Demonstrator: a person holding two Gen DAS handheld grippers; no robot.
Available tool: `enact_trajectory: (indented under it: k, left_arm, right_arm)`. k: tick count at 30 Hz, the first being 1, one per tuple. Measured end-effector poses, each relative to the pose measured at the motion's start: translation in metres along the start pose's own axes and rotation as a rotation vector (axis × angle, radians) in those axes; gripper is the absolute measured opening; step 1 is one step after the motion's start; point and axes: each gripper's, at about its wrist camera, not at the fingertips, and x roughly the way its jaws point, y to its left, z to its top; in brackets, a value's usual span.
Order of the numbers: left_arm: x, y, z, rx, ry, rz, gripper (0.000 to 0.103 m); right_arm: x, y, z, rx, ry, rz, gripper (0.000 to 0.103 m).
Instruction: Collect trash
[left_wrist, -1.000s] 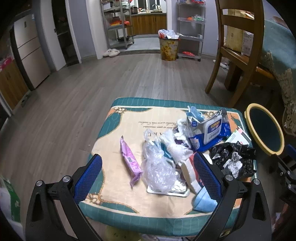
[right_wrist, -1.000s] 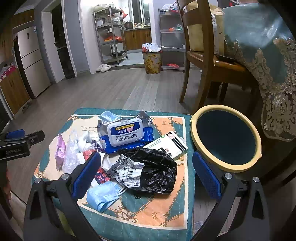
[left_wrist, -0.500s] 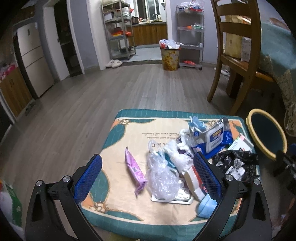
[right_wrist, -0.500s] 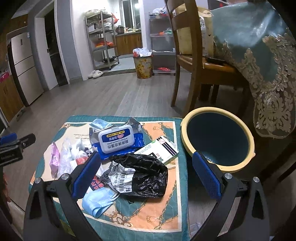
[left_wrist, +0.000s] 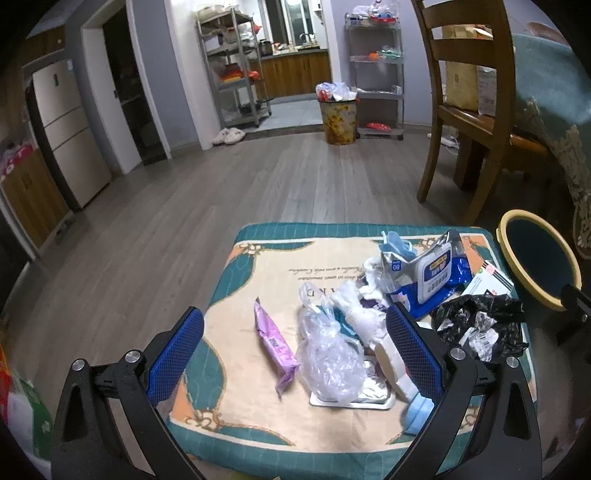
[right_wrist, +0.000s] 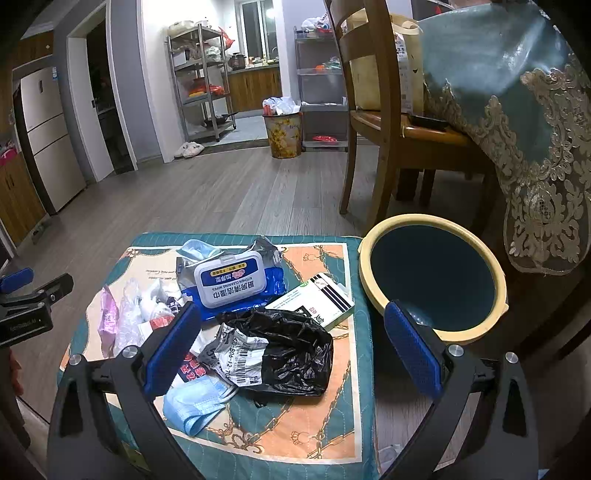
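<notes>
Floor: grey wood planks (left_wrist: 229, 206) ahead of the jaws | Far ahead: metal shelving racks (left_wrist: 232, 70), lit kitchen window (left_wrist: 295, 18) | Left: refrigerator (left_wrist: 62, 122), dark doorway (left_wrist: 125, 92) | Right: wooden chair (right_wrist: 384, 122), draped table (right_wrist: 517, 92)

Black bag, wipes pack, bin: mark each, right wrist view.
black bag (right_wrist: 295, 350), right wrist view, crumpled middle.
wipes pack (right_wrist: 231, 282), right wrist view, white lid.
bin (right_wrist: 476, 326), right wrist view, yellow rim.

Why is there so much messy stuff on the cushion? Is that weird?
Yes, it's odd. Trash is piled on the patterned cushion: a crumpled black bag, a wipes pack, a blue face mask, a clear plastic bag and a purple wrapper. The yellow-rimmed bin beside it looks empty.
</notes>
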Motion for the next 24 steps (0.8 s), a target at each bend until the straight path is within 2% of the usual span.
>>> enact_trajectory:
  k: [10, 24]
  left_arm:
    - [-0.0008, -0.0023, -0.0006, 0.009, -0.015, -0.016, 0.098]
    - [0.0032, -0.0024, -0.0016, 0.014, 0.002, -0.023, 0.098]
  right_arm:
    - [0.0000, 0.0000, -0.0001, 0.001, 0.001, -0.001, 0.097]
    - [0.0012, -0.0016, 0.0003, 0.005, 0.004, -0.002, 0.097]
